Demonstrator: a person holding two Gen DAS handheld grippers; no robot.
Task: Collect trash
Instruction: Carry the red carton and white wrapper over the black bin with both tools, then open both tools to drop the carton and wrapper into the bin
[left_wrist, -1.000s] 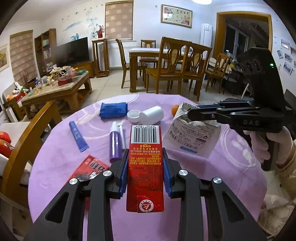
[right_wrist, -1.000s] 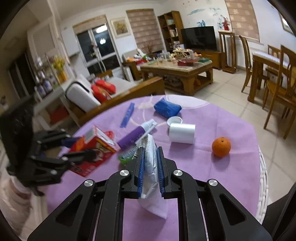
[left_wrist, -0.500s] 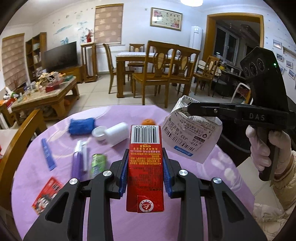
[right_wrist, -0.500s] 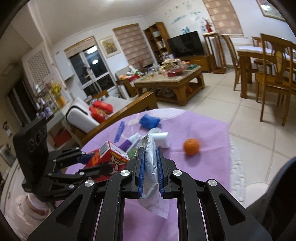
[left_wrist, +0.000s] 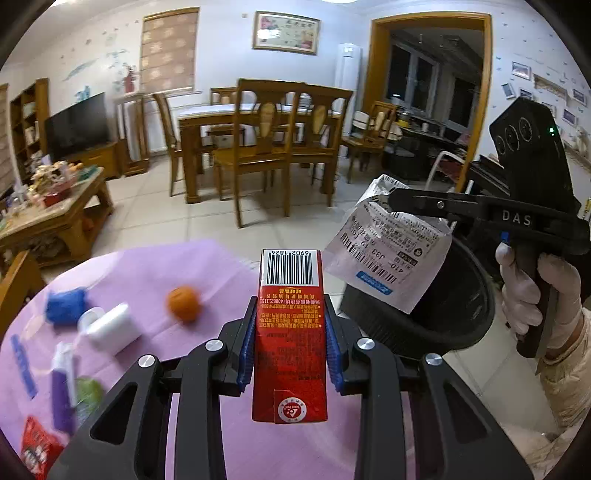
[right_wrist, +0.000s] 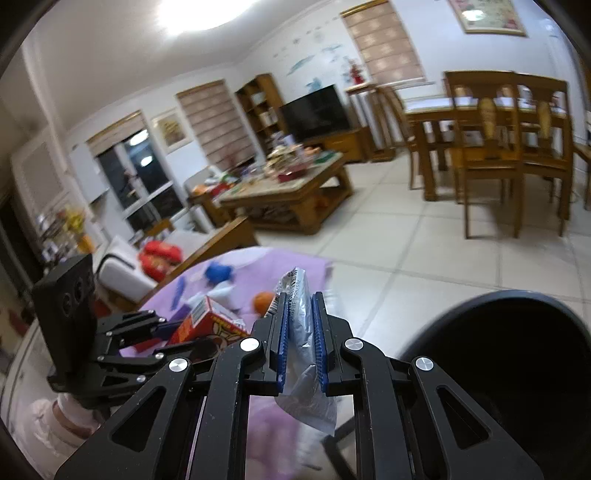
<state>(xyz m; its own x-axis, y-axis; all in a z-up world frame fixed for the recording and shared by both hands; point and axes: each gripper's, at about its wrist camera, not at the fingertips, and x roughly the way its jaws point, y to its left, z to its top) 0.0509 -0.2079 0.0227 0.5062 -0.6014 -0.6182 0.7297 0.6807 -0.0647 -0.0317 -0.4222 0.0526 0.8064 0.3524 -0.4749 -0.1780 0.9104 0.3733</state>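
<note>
My left gripper (left_wrist: 291, 325) is shut on a red carton (left_wrist: 290, 332) with a barcode end, held above the purple table's right edge. My right gripper (right_wrist: 300, 321) is shut on a silver-white plastic bag (right_wrist: 304, 369). In the left wrist view the bag (left_wrist: 388, 254) hangs over a black trash bin (left_wrist: 443, 317) on the floor beside the table. The bin (right_wrist: 517, 376) fills the lower right of the right wrist view. The left gripper with the carton (right_wrist: 207, 325) shows at the left there.
On the purple table (left_wrist: 147, 269) lie an orange (left_wrist: 183, 302), a white roll (left_wrist: 110, 328), a blue cloth (left_wrist: 66, 306), a purple tube (left_wrist: 61, 391), a green wrapper (left_wrist: 88, 395) and a red packet (left_wrist: 37, 450). Wooden chairs and a dining table stand behind.
Both grippers have swung right, away from the table middle, with their loads. The black bin has come into view, and the bag now hangs over it.
</note>
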